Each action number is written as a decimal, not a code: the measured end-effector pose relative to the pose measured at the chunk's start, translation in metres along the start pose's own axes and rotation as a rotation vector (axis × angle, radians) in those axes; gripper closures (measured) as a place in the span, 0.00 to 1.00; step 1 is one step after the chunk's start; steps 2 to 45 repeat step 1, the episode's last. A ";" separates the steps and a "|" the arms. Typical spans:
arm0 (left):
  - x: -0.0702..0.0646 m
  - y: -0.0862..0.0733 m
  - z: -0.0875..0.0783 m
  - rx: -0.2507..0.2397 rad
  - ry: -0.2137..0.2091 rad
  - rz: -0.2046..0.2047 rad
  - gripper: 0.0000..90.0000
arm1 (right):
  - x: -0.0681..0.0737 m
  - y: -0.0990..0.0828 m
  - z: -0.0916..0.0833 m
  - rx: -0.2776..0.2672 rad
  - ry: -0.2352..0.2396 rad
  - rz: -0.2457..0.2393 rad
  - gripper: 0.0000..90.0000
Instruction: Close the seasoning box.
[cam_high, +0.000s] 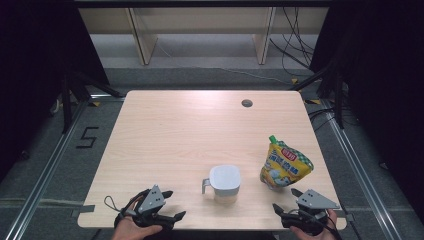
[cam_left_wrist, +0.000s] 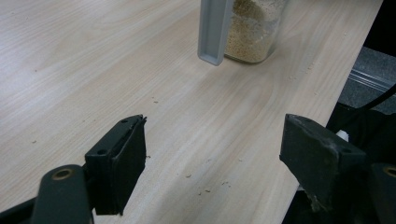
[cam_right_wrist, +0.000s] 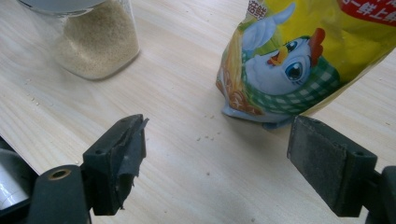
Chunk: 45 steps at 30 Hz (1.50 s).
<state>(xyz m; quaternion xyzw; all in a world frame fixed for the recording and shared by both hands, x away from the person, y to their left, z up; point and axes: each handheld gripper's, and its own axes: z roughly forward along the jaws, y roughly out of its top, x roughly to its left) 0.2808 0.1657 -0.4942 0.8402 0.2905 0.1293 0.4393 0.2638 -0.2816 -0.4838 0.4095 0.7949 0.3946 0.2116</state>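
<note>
A clear jar (cam_high: 224, 183) with a grey lid and a grey side handle stands near the table's front edge, holding beige granules. Right of it stands a yellow pouch (cam_high: 285, 165) with a green cap and a cartoon chicken print. My left gripper (cam_high: 174, 204) rests at the front left, open, nothing between its jaws. In the left gripper view the left gripper (cam_left_wrist: 212, 158) points toward the jar (cam_left_wrist: 252, 32) and its handle (cam_left_wrist: 214, 30), some way off. My right gripper (cam_high: 286, 199) is open just in front of the pouch. The right gripper view shows the right gripper (cam_right_wrist: 217, 154) close to the pouch (cam_right_wrist: 299, 60), with the jar (cam_right_wrist: 95, 42) up left.
The pale wooden table (cam_high: 190, 125) has a round cable hole (cam_high: 246, 103) at the back right. Small crumbs (cam_left_wrist: 205, 189) lie on the wood near the front edge. A taped "5" (cam_high: 87, 136) marks the floor at left; cables (cam_high: 295, 45) trail behind.
</note>
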 end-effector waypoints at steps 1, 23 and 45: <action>0.000 0.000 0.000 0.000 0.000 0.000 0.24 | 0.000 0.000 0.000 0.000 0.000 0.000 0.23; 0.000 0.000 0.000 0.000 0.000 0.000 0.24 | 0.000 0.000 0.000 0.000 0.000 0.000 0.23; 0.000 0.000 0.000 0.000 0.000 0.000 0.24 | 0.000 0.000 0.000 0.000 0.000 0.000 0.23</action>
